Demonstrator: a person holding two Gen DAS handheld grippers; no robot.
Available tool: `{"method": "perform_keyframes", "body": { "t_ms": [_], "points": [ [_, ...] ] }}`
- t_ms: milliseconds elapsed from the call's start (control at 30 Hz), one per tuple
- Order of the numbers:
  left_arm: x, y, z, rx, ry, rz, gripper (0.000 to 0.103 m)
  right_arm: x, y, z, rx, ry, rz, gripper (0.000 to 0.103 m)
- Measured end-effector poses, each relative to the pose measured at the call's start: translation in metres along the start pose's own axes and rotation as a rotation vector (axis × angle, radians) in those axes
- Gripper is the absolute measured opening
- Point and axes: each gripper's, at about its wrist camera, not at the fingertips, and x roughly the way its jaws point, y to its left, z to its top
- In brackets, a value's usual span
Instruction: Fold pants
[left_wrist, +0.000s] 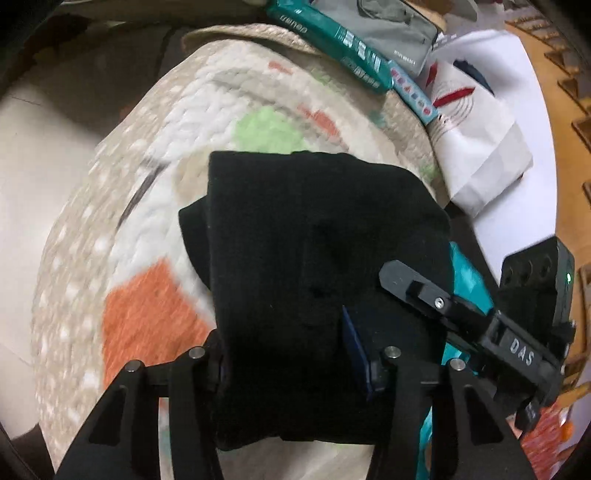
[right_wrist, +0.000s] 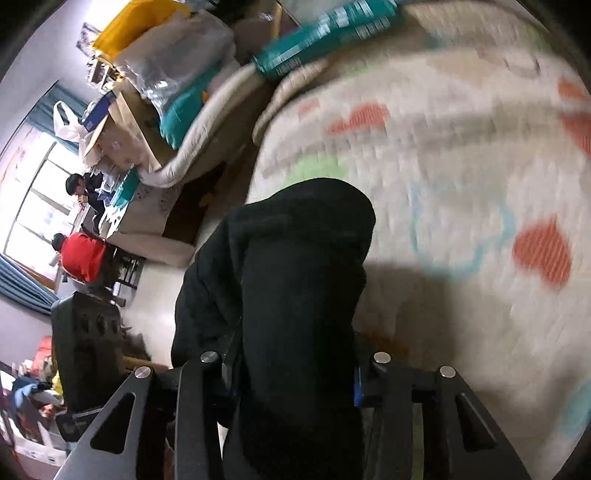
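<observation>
Between both grippers' fingers, black pants (left_wrist: 295, 258).

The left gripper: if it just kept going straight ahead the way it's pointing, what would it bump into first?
Nothing new at first: the black pants already fill the jaws of the left gripper. Beyond their far edge, it would probably meet the patterned blanket, though depth is hard to judge.

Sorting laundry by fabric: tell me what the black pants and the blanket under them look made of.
Black pants: soft matte knit or fleece, probably; thick rounded folds, no sheen, faintly fuzzy edge in the right wrist view.
Blanket: quilted, cotton-like fabric; puffy stitched ridges, printed orange and green patches. Blur leaves the weave uncertain.
</observation>
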Motion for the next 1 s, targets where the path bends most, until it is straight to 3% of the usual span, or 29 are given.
{"method": "perform_keyframes", "body": {
  "t_ms": [133, 200, 267, 333, 433, 500, 700, 767, 900, 1000],
  "points": [
    [0.016, -0.021, 0.053, 0.036, -0.026, 0.035, 0.05, 0.002, -0.016, 0.044, 0.039, -0.029, -0.018, 0.045],
    [0.033, -0.024, 0.079, 0.048, -0.023, 0.056, 0.056, 0.011, -0.03, 0.064, 0.081, -0.034, -0.035, 0.046],
    [0.057, -0.016, 0.098, 0.022, 0.003, 0.079, 0.062, 0.021, -0.045, 0.075, 0.104, -0.023, -0.078, 0.056],
    [0.076, 0.0, 0.103, -0.019, 0.027, 0.139, 0.063, 0.037, -0.064, 0.078, 0.139, 0.025, -0.179, 0.064],
    [0.072, 0.005, 0.1, -0.006, 0.023, 0.079, 0.068, 0.036, -0.085, 0.07, 0.191, 0.005, -0.152, 0.082],
    [0.07, 0.01, 0.102, -0.022, 0.033, 0.047, 0.069, 0.031, -0.093, 0.063, 0.216, -0.009, -0.137, 0.084],
    [0.066, 0.045, 0.11, -0.289, 0.045, -0.115, 0.069, 0.015, -0.098, 0.037, 0.26, -0.052, -0.098, 0.085],
    [0.064, 0.041, 0.111, -0.302, 0.063, -0.086, 0.069, 0.012, -0.091, 0.032, 0.238, -0.067, -0.121, 0.086],
    [0.069, 0.024, 0.113, -0.313, 0.084, 0.062, 0.07, 0.015, -0.089, 0.026, 0.209, -0.074, -0.182, 0.091],
    [0.072, 0.017, 0.114, -0.309, 0.084, 0.113, 0.071, 0.017, -0.096, 0.023, 0.232, -0.068, -0.195, 0.095]
  ]
}}
